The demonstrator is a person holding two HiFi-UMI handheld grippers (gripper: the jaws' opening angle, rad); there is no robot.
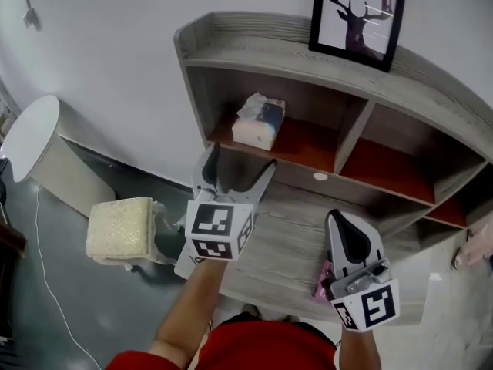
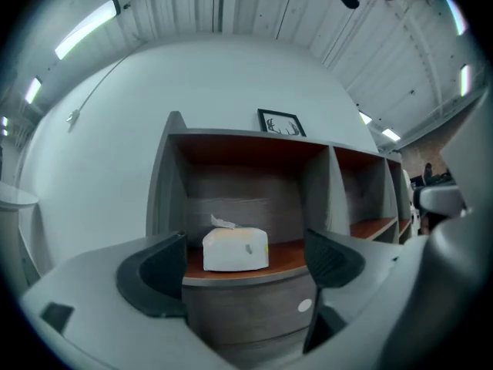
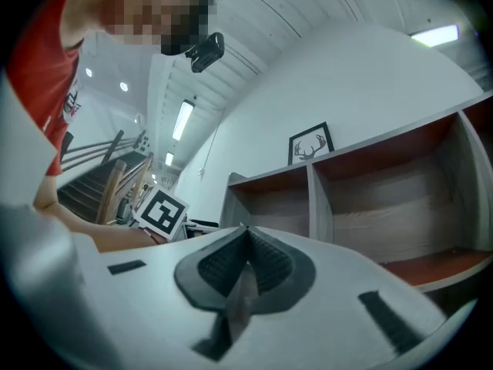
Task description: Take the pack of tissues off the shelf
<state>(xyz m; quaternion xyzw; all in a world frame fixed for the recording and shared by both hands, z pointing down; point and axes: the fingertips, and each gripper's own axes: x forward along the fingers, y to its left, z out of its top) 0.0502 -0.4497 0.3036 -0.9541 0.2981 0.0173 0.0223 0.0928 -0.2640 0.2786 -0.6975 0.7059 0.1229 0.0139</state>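
Note:
A white pack of tissues (image 1: 259,122) with a sheet sticking up lies in the left compartment of the grey wooden shelf (image 1: 254,48), on its red-brown floor. My left gripper (image 1: 240,164) is open just in front of and below that compartment, with nothing between its jaws. In the left gripper view the pack (image 2: 235,249) sits some way beyond the gripper (image 2: 245,264), framed between the dark pads (image 2: 158,272). My right gripper (image 1: 337,220) is shut and empty, lower right, over the shelf's lower ledge; its pads (image 3: 262,264) meet.
A framed deer picture (image 1: 358,14) leans on the shelf top. The middle and right compartments (image 1: 385,168) hold nothing visible. A pink object (image 1: 322,280) lies by the right gripper. A yellowish cushioned stool (image 1: 119,228) and a round white table (image 1: 35,129) stand left.

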